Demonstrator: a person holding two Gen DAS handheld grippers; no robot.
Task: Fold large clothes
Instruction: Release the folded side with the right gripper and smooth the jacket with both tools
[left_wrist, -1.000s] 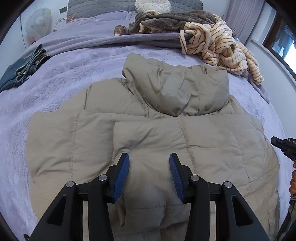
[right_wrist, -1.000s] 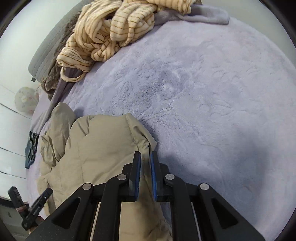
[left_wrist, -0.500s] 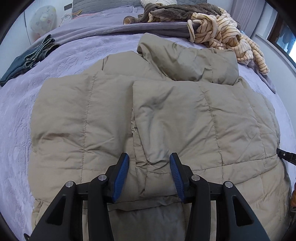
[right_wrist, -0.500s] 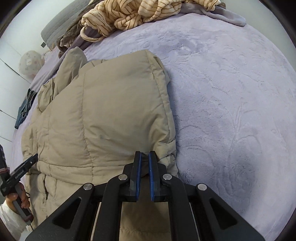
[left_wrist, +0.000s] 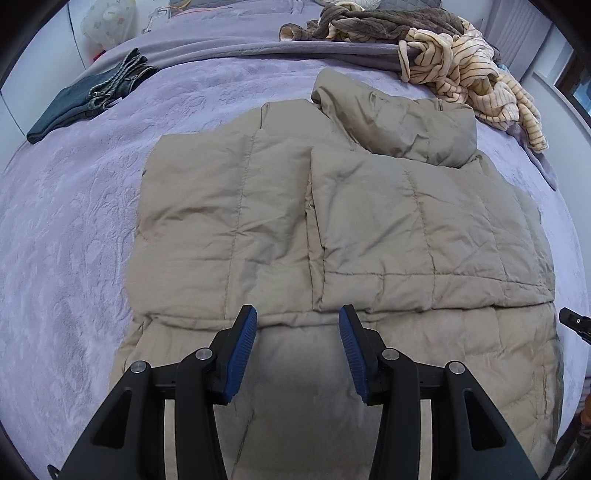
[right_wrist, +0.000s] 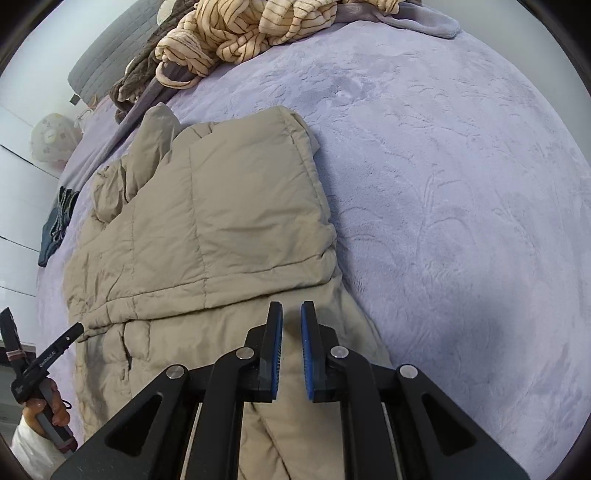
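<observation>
While the beige puffer jacket (left_wrist: 332, 221) lies spread on the lavender bed (left_wrist: 74, 258), its two sides are already folded in over the middle, meeting near the centre. The lengthwise fold of hem toward collar looks not yet done. The left hand-held gripper (left_wrist: 298, 325) hovers over the lower hem, jaws moderately apart and empty. The right hand-held gripper (right_wrist: 291, 325) hangs over the jacket's right edge, its jaws narrow, opening slightly, with nothing between them.
</observation>
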